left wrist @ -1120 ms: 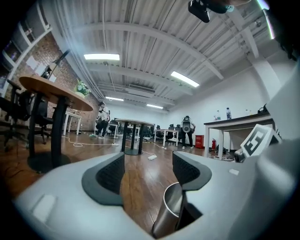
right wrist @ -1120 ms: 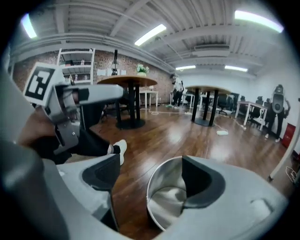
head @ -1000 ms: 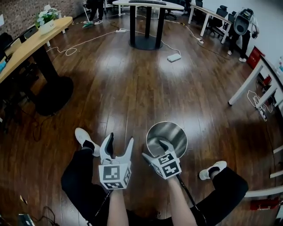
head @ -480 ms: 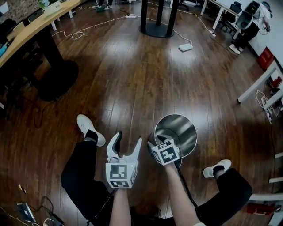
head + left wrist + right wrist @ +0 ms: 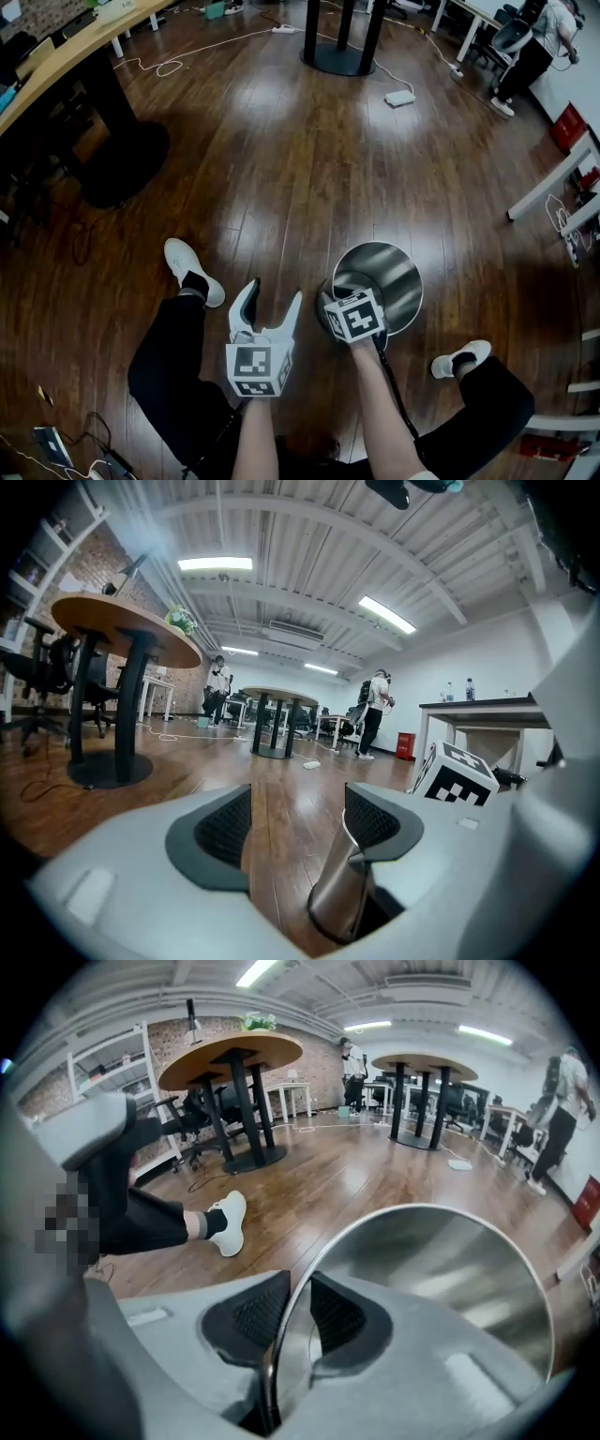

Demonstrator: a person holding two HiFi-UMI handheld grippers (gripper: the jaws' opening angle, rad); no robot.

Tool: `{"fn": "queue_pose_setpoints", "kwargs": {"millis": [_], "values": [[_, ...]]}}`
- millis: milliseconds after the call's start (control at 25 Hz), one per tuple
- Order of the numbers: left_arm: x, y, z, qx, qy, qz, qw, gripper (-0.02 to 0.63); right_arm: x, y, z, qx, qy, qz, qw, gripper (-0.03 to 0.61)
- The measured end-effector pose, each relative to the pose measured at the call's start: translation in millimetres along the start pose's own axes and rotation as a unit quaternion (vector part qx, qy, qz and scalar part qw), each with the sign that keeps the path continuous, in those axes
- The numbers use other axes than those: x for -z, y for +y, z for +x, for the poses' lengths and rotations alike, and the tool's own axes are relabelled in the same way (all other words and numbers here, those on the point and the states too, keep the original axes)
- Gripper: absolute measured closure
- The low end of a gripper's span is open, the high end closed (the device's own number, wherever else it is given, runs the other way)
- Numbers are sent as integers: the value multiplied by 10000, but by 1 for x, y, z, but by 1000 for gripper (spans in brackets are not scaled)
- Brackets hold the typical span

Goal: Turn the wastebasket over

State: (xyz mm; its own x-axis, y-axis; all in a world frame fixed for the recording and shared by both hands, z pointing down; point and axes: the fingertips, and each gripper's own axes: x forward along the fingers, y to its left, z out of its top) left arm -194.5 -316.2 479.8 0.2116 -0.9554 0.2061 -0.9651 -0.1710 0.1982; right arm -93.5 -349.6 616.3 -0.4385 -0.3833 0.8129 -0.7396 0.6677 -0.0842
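Floor: dark, glossy wooden planks [image 5: 281, 169] cover the whole office and catch the ceiling lights in pale patches.
Furniture: a round table on black pedestal legs [image 5: 339, 42] stands at the far end. A long wooden desk [image 5: 75, 52] runs along the left side, and white-framed desks line the right.
Loose bits: a white cable [image 5: 169, 67] loops across the planks near the long wooden desk. A small white box [image 5: 399, 97] lies beside the round table's base.
Wastebasket: the shiny metal wastebasket [image 5: 389, 272] stands upright on the floor with its open mouth up, between the seated person's legs and nearer the right one.
Right gripper: the right gripper [image 5: 292, 1312] comes down on the near-left part of the rim. One pad is outside the thin metal wall and the other inside. Its jaws have just been closing and now pinch that wall between them.
Left gripper: the left gripper [image 5: 274, 295] is held low and almost level, just left of the wastebasket. Its jaws are spread wide with only bare floor between the pads. The basket's wall shows just beside its right-hand jaw, and I cannot tell whether they touch.
Wearer: black trousers. The left shoe [image 5: 187, 267] is white and set out to the side, and the right shoe [image 5: 459, 358] is just past the wastebasket.
Bystander: another person [image 5: 539, 47] stands in the far right corner.
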Motion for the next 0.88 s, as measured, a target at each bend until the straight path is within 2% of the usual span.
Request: {"fn": "queue_pose_setpoints", "kwargs": {"millis": [200, 360, 480, 680, 880], "values": [[19, 7, 5, -38, 262, -223, 9994, 276, -1, -4, -15, -65, -109, 92, 9999, 535], [32, 16, 5, -119, 313, -402, 9986, 295, -18, -4, -42, -419, -590, 264, 9970, 535], [64, 34, 15, -364, 582, -611, 9958, 325, -26, -5, -63, -664, -930, 509, 9921, 543], [116, 56, 18, -608, 1067, -1100, 9863, 325, -24, 8, -85, -1286, -1436, 699, 9788, 546], [128, 54, 15, -595, 1152, -972, 9868, 324, -7, -1, -106, -1745, -1942, 1029, 9598, 548]]}}
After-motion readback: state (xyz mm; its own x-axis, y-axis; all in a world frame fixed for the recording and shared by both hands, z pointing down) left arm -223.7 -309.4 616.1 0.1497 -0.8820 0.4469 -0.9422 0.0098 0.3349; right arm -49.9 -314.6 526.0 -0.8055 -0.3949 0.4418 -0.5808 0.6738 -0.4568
